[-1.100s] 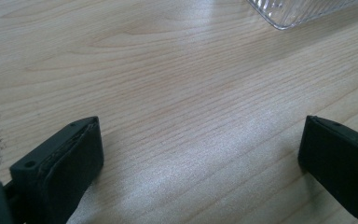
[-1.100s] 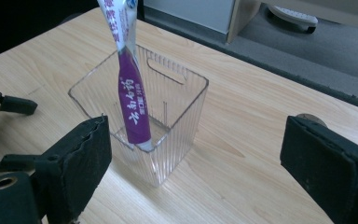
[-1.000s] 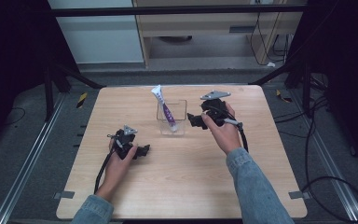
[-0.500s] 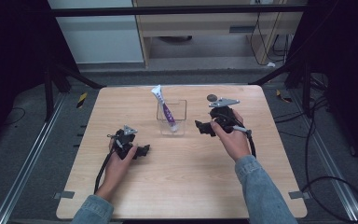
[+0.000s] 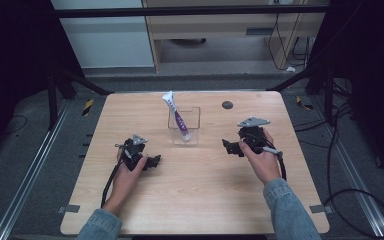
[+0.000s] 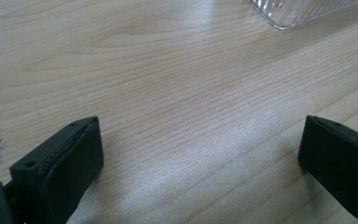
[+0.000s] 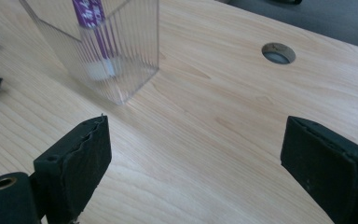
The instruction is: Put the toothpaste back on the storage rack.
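1. Tube (image 5: 177, 116) stands tilted in the clear holder (image 5: 184, 134), mid worktop (image 5: 200, 200); placing looks done.
2. Left claw (image 5: 155, 161) spread, empty, resting low on the wood.
3. Right claw (image 5: 228, 146) spread, empty (beside the holder, apart).
4. Next: probably nothing but parking both.

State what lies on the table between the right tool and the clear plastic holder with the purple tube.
Nothing: bare wood separates the right tool from the clear ribbed plastic holder, seen in the right gripper view.
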